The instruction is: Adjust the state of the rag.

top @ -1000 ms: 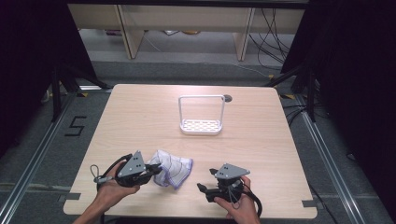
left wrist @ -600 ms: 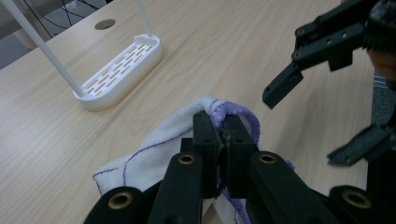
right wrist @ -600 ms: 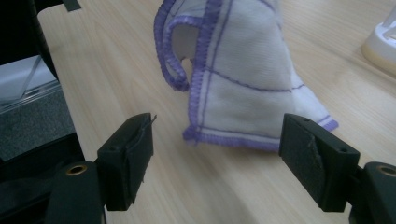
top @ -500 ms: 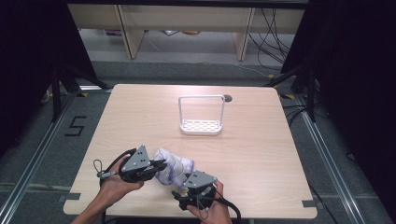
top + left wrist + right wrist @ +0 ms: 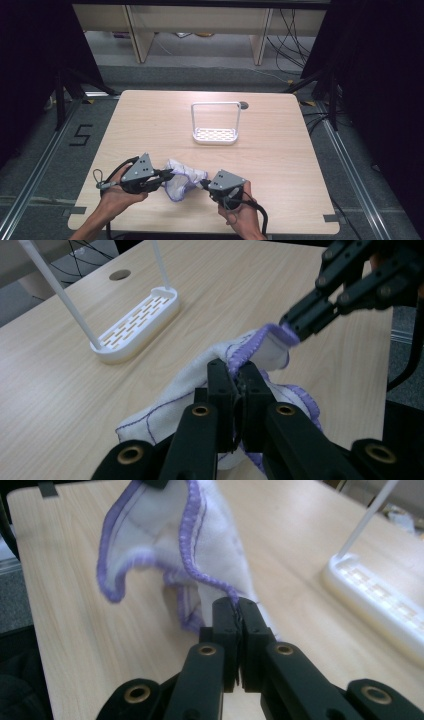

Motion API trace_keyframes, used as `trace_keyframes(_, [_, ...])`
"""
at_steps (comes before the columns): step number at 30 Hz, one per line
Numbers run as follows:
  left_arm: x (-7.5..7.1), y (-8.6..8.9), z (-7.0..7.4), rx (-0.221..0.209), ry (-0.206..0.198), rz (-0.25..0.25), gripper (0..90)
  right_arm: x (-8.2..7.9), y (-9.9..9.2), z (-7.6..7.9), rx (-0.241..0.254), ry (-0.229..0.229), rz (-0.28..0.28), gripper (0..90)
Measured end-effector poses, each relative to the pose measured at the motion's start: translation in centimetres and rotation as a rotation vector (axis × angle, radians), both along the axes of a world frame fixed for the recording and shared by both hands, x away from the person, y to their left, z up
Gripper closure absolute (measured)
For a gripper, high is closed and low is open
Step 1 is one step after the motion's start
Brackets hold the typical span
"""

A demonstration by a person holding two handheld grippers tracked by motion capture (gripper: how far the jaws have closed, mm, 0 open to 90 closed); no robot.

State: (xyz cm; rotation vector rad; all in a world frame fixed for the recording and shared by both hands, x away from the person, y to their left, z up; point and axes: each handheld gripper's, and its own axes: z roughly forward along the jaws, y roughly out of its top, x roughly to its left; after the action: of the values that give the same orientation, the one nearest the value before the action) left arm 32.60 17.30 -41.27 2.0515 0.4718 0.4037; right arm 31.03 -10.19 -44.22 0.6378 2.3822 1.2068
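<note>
A pale wooden counter [image 5: 150, 120] with rounded corners and a round cable hole [image 5: 243, 105] near its far edge stands on a grey floor [image 5: 200, 75]. Beyond it runs light wooden shelving [image 5: 200, 25], with black cables [image 5: 287, 30] trailing beside it. Black curtains [image 5: 380, 75] close off both sides. A "5" floor mark [image 5: 81, 135] lies left of the counter.

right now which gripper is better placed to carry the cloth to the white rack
Right, probably. The right gripper is shut on the cloth hem and sits closer to the white rack than the left gripper, which also pinches the cloth.
</note>
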Motion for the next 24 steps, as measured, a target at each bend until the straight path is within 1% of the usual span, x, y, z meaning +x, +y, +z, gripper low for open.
trace_keyframes(1, [-0.1,0.0,0.3,-0.006,-0.008,-0.006,86.2,0.0,-0.3,0.8,0.009,-0.009,0.004,89.2])
trace_keyframes(2, [-0.3,0.1,0.7,-0.013,-0.011,-0.008,86.4,0.0,-0.9,2.6,0.009,-0.014,0.020,89.2])
trace_keyframes(3, [-0.5,0.2,1.4,-0.032,-0.019,-0.019,86.4,-0.1,-1.2,3.6,0.012,-0.019,0.021,89.2])
trace_keyframes(4, [-0.5,0.2,1.4,-0.032,-0.019,-0.019,86.5,-0.1,-1.2,3.6,0.012,-0.019,0.021,89.2])
trace_keyframes(5, [-0.6,0.2,1.8,-0.047,-0.023,-0.028,86.6,-0.3,-1.8,5.6,0.028,-0.029,0.029,89.3])
trace_keyframes(6, [-0.8,0.2,2.3,-0.059,-0.026,-0.031,86.6,-0.3,-1.8,5.6,0.028,-0.029,0.029,89.3])
trace_keyframes(7, [-1.0,0.2,3.3,-0.079,-0.041,-0.046,86.6,-0.5,-2.4,7.7,0.043,-0.037,0.042,89.3])
trace_keyframes(8, [-1.0,0.2,3.3,-0.079,-0.041,-0.046,86.6,-0.5,-2.4,7.7,0.043,-0.037,0.042,89.3])
trace_keyframes(9, [-1.1,0.1,3.7,-0.093,-0.049,-0.056,86.6,-0.6,-3.0,9.6,0.059,-0.044,0.045,89.3])
trace_keyframes(10, [-1.2,-0.1,4.7,-0.106,-0.057,-0.067,86.6,-0.6,-3.3,10.5,0.073,-0.029,0.045,89.3])
trace_keyframes(11, [-1.1,-0.1,5.1,-0.110,-0.061,-0.072,86.6,-0.5,-3.4,11.2,0.080,-0.033,0.057,89.3])
trace_keyframes(12, [-1.1,-0.1,5.1,-0.110,-0.061,-0.072,86.5,-0.5,-3.4,11.2,0.080,-0.033,0.057,89.3])
trace_keyframes(14, [-0.7,-0.3,5.5,-0.103,-0.061,-0.077,86.5,-0.4,-3.8,12.2,0.079,-0.039,0.060,89.2])
trace_keyframes(15, [-0.2,-0.5,5.5,-0.110,-0.054,-0.073,86.5,-0.3,-3.9,12.4,0.078,-0.047,0.049,89.3])
trace_keyframes(16, [0.3,-0.6,5.4,-0.109,-0.043,-0.067,86.5,-0.1,-4.0,12.5,0.070,-0.038,0.043,89.3])
trace_keyframes(17, [1.6,-1.1,4.6,-0.078,-0.032,-0.052,86.5,0.7,-4.2,11.9,0.056,-0.035,0.041,89.3])
trace_keyframes(18, [2.3,-1.3,4.0,-0.057,-0.021,-0.038,86.4,1.1,-4.2,11.3,0.055,-0.005,0.024,89.2])
trace_keyframes(19, [3.1,-1.6,3.2,-0.040,-0.002,-0.029,86.4,1.6,-4.2,10.7,0.047,0.008,0.020,89.3])
trace_keyframes(20, [3.1,-1.6,3.2,-0.040,-0.002,-0.029,86.4,1.6,-4.2,10.7,0.047,0.008,0.020,89.3])
trace_keyframes(21, [4.6,-2.3,1.4,-0.003,0.027,-0.005,86.5,2.8,-4.3,9.0,0.031,0.028,0.002,89.2])
trace_keyframes(22, [4.6,-2.3,1.4,-0.003,0.027,-0.005,86.5,2.8,-4.3,9.0,0.031,0.028,0.002,89.2])
trace_keyframes(23, [5.4,-2.7,0.4,0.026,0.035,0.008,86.5,3.3,-4.3,8.1,0.036,0.060,-0.028,89.2])
trace_keyframes(24, [5.9,-3.0,-0.2,0.039,0.044,0.018,86.5,4.3,-4.3,7.1,0.020,0.075,-0.033,89.2])
